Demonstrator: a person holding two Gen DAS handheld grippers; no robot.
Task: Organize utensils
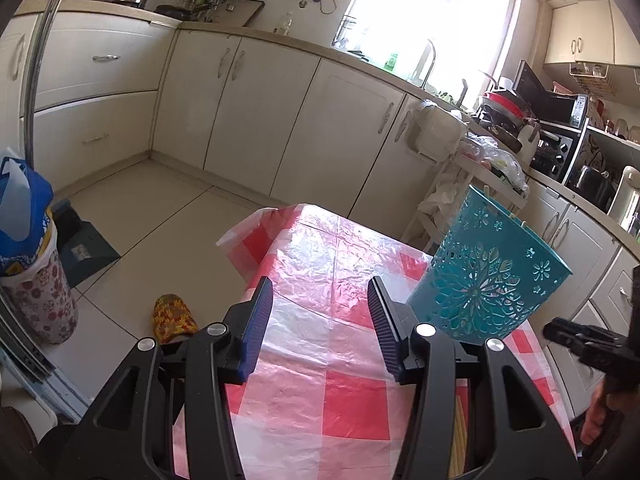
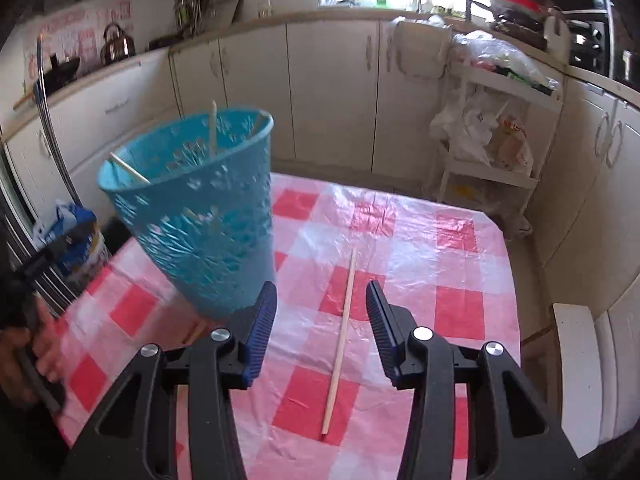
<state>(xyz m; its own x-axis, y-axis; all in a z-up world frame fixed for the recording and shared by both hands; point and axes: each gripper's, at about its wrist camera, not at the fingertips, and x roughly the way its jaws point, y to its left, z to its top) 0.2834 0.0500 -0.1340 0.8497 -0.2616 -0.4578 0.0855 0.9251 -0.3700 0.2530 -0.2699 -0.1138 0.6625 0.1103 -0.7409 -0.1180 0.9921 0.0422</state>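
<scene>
Chopsticks (image 2: 212, 128) stand inside teal basket (image 2: 192, 216).

Glossy plastic tablecloth (image 2: 400, 240), wooden chopstick (image 2: 340, 344)

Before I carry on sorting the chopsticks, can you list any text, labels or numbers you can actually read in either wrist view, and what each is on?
None can be read.
Blue and white bag in the floral bin: printing too blurred.
Green bottle on the windowsill: label washed out by glare.
Pink wall sheet behind the kettle: marks too blurred.
Microwave: panel too small.
Teal basket, chopstick and checked tablecloth: no text.
</scene>
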